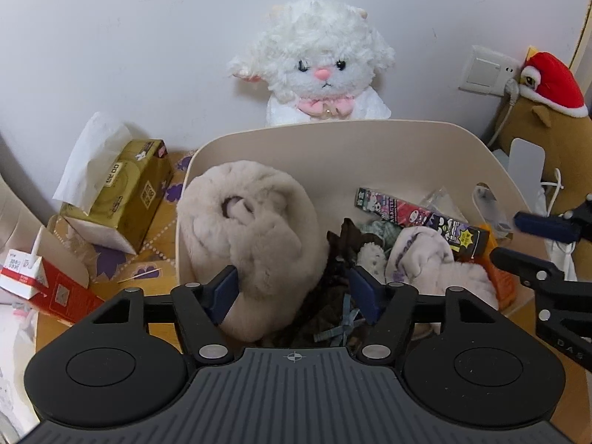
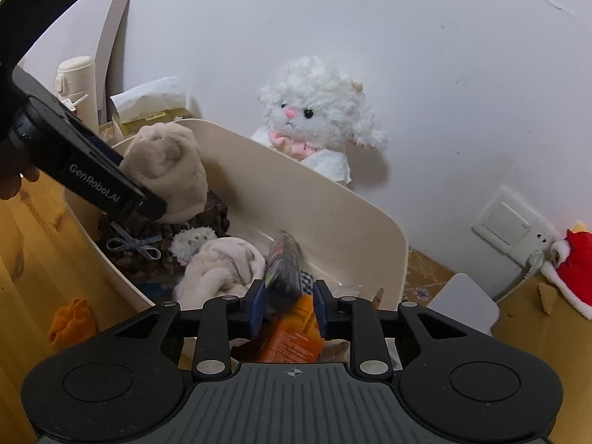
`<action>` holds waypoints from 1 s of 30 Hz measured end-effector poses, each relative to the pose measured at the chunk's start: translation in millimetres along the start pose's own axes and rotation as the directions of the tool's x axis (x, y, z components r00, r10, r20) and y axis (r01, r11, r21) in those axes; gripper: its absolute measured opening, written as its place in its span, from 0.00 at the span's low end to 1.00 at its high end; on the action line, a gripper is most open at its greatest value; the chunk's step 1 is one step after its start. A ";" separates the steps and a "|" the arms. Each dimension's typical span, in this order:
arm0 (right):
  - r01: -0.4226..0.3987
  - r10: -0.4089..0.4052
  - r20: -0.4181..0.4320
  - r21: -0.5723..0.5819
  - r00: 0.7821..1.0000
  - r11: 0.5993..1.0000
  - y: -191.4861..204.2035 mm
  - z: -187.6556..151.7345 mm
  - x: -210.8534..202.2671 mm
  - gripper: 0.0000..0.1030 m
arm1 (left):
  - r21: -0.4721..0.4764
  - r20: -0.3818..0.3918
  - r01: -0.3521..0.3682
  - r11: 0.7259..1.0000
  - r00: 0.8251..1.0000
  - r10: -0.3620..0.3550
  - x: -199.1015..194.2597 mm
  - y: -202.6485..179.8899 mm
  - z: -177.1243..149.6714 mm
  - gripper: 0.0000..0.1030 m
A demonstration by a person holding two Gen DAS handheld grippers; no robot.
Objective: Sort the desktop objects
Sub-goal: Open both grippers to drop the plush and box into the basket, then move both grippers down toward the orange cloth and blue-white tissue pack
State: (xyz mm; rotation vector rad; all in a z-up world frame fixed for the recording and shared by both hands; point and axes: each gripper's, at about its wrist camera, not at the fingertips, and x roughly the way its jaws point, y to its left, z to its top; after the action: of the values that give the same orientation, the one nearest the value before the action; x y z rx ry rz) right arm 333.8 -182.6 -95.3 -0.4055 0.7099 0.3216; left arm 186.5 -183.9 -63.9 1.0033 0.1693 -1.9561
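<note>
Nearest the lens, the left tool [image 1: 292, 290] stood wide apart over the cream bin [image 1: 333, 137], its blue pads either side of the beige plush [image 1: 248, 229] but not pressing it; nothing was held. That plush sat heaped at the bin's left end, bulging close to the rim, so it could probably roll out toward the tissue box [image 1: 125, 192] and the red carton [image 1: 48, 285] on the table if nudged on withdrawal. Beside it lay dark checked cloth with a blue ribbon [image 1: 342, 327], loose enough, I judged, to snag a fingertip. Further right were the pale pink plush [image 1: 433, 259] and the printed cartoon box [image 1: 418, 222]. The right tool [image 2: 288, 305] was partly open, straddling that box's end and an orange packet [image 2: 296, 336]; whether its pads touched either I could not tell. Rising carelessly could drag one out. An orange cloth [image 2: 70, 322] remained outside the bin, unsorted.
</note>
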 end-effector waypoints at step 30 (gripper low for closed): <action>-0.039 0.022 0.075 0.243 0.997 0.969 29.9 -32.8 -89.4 0.87 | -0.028 0.029 0.060 0.998 0.998 -0.059 -79.8 22.9 -62.3 0.73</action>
State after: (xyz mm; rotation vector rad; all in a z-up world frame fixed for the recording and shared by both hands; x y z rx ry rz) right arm 239.0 -184.7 -64.2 -0.1485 0.6764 0.2726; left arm 261.3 -115.0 -42.9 0.9614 0.2129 -2.0158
